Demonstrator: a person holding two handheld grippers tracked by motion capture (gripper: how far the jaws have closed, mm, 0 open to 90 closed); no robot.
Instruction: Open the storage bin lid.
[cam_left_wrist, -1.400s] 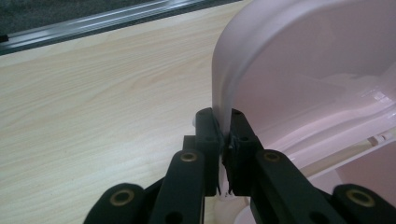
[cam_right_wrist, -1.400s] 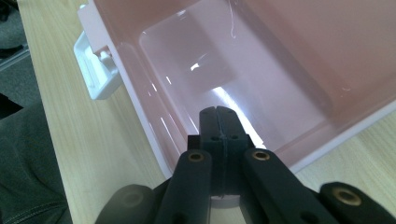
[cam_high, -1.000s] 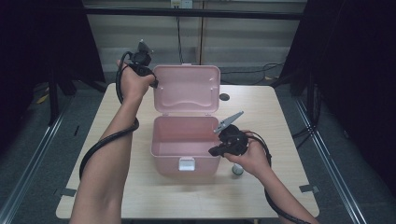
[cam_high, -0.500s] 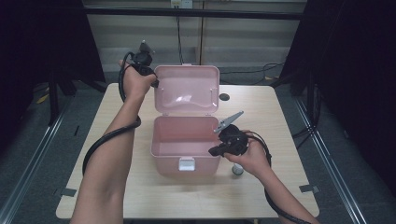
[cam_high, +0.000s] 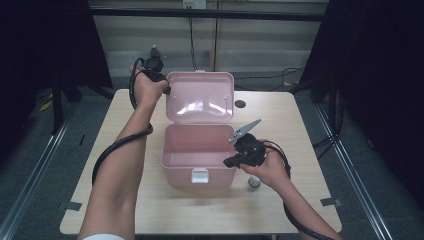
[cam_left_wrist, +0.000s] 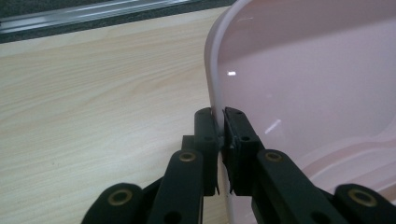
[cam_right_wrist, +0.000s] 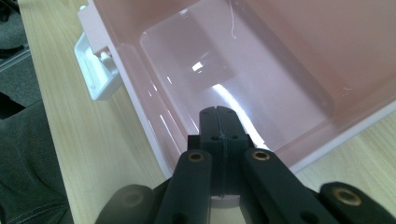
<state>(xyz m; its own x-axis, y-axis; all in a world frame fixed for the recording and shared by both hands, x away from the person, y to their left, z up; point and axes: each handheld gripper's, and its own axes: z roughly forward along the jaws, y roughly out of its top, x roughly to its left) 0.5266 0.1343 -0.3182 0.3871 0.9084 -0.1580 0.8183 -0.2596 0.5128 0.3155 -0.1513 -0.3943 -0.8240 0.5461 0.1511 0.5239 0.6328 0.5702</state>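
Left tongs (cam_left_wrist: 219, 140) pinch the lid (cam_left_wrist: 299, 88) edge; high view seemingly hides this.

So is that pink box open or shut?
Open. The lid stands up behind the box, its rim pinched by the left gripper, and the inside looks empty.

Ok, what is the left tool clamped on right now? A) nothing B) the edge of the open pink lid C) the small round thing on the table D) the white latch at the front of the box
B: in the left gripper view the left tool has its jaws pinched on the rim of the open pink lid.
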